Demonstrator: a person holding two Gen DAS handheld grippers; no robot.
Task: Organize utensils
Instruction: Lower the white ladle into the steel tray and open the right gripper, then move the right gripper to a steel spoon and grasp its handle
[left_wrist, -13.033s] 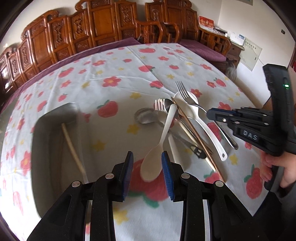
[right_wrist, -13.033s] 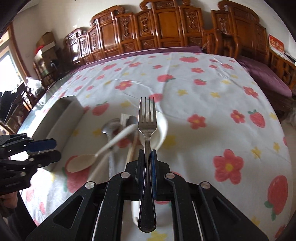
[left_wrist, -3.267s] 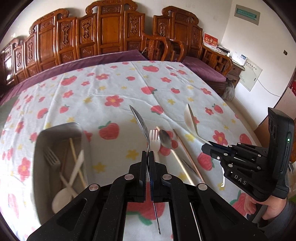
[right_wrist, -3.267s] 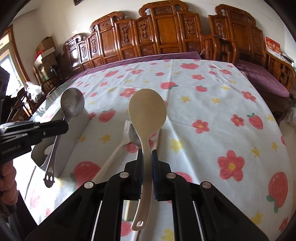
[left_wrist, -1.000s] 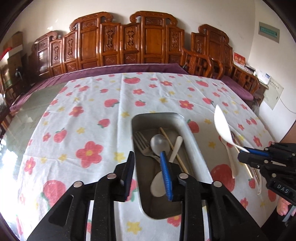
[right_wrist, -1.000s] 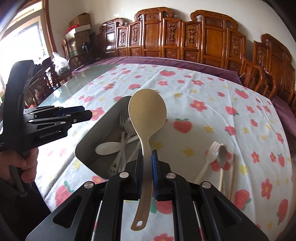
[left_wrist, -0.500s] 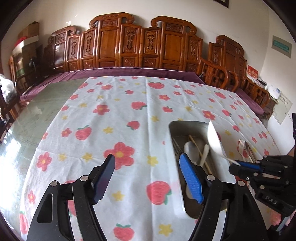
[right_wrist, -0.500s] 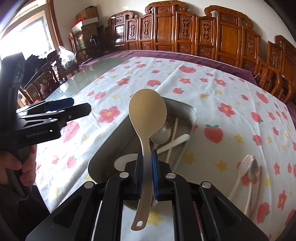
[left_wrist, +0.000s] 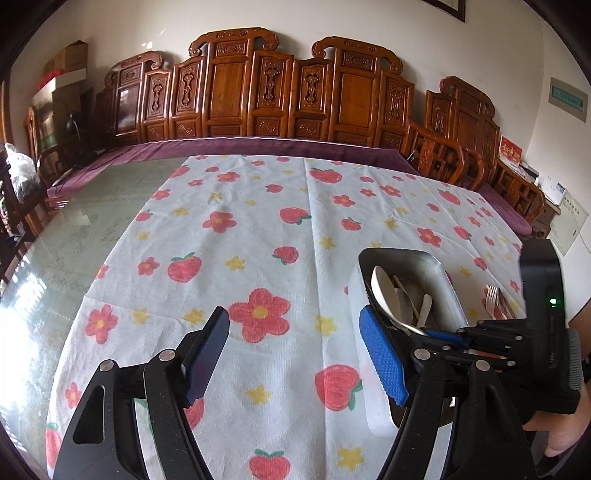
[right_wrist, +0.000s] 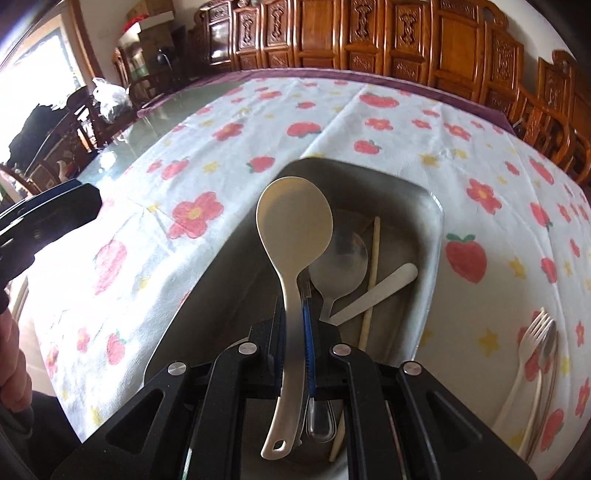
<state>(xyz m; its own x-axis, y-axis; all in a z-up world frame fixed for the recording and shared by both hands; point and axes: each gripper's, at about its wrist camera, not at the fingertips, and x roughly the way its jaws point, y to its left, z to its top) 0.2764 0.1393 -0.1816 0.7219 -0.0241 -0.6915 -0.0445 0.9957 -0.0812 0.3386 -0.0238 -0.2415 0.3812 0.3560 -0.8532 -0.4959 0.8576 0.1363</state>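
Observation:
My right gripper (right_wrist: 293, 306) is shut on the handle of a large beige serving spoon (right_wrist: 295, 225). It holds the spoon's bowl low over the metal tray (right_wrist: 432, 251). In the tray lie a metal spoon (right_wrist: 343, 266), a white plastic spoon (right_wrist: 384, 288), a chopstick (right_wrist: 375, 251) and other utensils, partly hidden by my fingers. My left gripper (left_wrist: 291, 321) stands wide open over bare tablecloth, left of the tray (left_wrist: 402, 253), with nothing between its pads. In the left wrist view the right gripper (left_wrist: 439, 334) and the beige spoon (left_wrist: 382, 291) reach into the tray from the right.
A white plastic fork (right_wrist: 535, 339) and a few more utensils lie on the flowered cloth right of the tray. Carved wooden chairs line the far side of the table. Bare glass tabletop shows at the left, past the cloth's edge.
My left gripper opened wide and swung left, off the tray. My right gripper moved forward and down with the beige spoon, from beside the tray to low over it.

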